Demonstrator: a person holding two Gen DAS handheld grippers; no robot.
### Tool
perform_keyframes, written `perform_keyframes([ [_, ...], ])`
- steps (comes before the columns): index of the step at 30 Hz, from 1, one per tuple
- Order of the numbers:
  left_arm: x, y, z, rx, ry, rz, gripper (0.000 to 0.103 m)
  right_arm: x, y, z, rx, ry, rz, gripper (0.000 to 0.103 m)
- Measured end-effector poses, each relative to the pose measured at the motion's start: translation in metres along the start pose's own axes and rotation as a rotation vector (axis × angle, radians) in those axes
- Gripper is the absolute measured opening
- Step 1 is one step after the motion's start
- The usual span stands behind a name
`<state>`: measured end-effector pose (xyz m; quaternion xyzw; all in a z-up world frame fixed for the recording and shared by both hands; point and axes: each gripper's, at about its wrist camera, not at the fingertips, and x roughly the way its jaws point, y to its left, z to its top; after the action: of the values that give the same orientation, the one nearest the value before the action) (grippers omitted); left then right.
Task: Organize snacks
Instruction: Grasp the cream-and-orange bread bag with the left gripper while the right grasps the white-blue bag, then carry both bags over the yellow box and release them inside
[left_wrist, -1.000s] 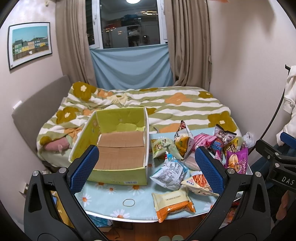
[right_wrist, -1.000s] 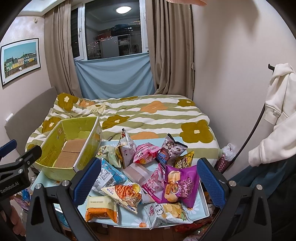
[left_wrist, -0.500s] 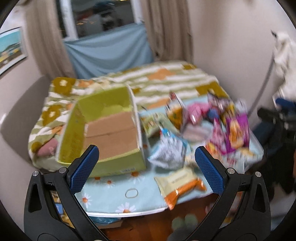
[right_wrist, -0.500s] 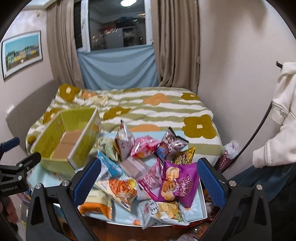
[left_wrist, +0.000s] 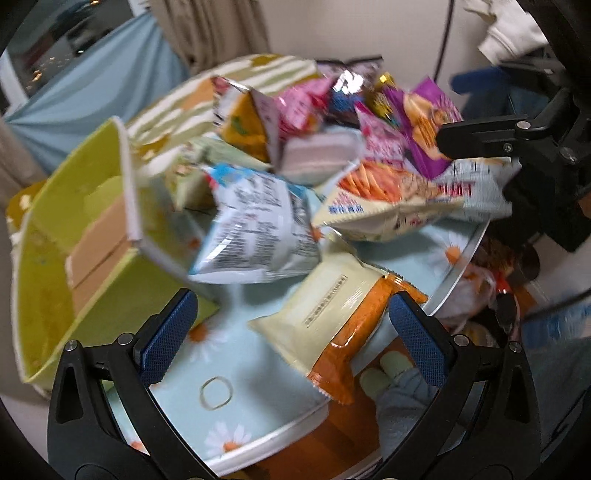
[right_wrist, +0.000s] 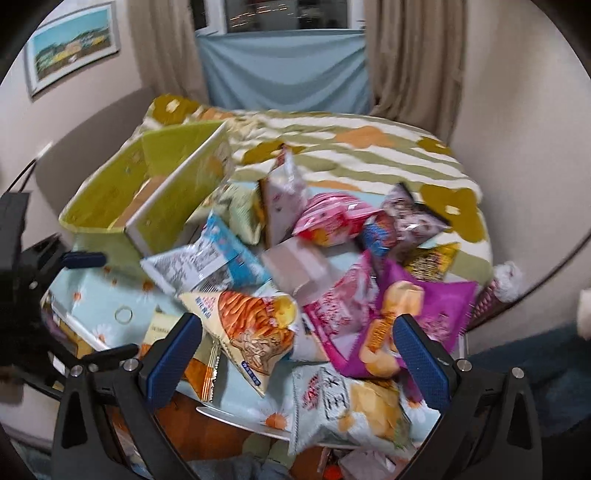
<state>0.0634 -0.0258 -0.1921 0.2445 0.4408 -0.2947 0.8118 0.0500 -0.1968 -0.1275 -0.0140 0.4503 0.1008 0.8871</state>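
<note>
Foil snack packets sit heaped on the daisy-print desk (left_wrist: 258, 373) beside the lime-green cardboard box (left_wrist: 55, 266). Left wrist: left tongs (left_wrist: 286, 332) released, empty, above the cream-and-orange packet (left_wrist: 332, 314), which overhangs the edge; a nudge could drop it. Print blurred.

Right wrist: right tongs (right_wrist: 295, 350) released, empty; the white crisp bag (right_wrist: 347, 406) also overhangs. Lettering unreadable.

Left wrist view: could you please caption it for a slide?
Open left gripper nears a cream-and-orange snack bag beside the green box.
</note>
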Motion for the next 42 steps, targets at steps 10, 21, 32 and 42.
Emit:
perform_keyframes([
  [10,0.052,-0.008,-0.005,0.07,0.057,-0.107,0.103,0.058,0.012,-0.013,-0.149,0.076,0.094,0.103],
  [21,0.078,-0.016,-0.004,0.054,0.107,-0.209,0.066,0.089,0.019,-0.018,-0.182,0.156,0.157,0.103],
  [32,0.066,-0.012,-0.011,0.002,0.129,-0.194,0.065,0.108,0.018,0.0,-0.191,0.235,0.186,0.088],
  [42,0.053,-0.005,-0.013,-0.039,0.122,-0.174,0.064,0.116,0.014,0.009,-0.207,0.229,0.179,0.062],
])
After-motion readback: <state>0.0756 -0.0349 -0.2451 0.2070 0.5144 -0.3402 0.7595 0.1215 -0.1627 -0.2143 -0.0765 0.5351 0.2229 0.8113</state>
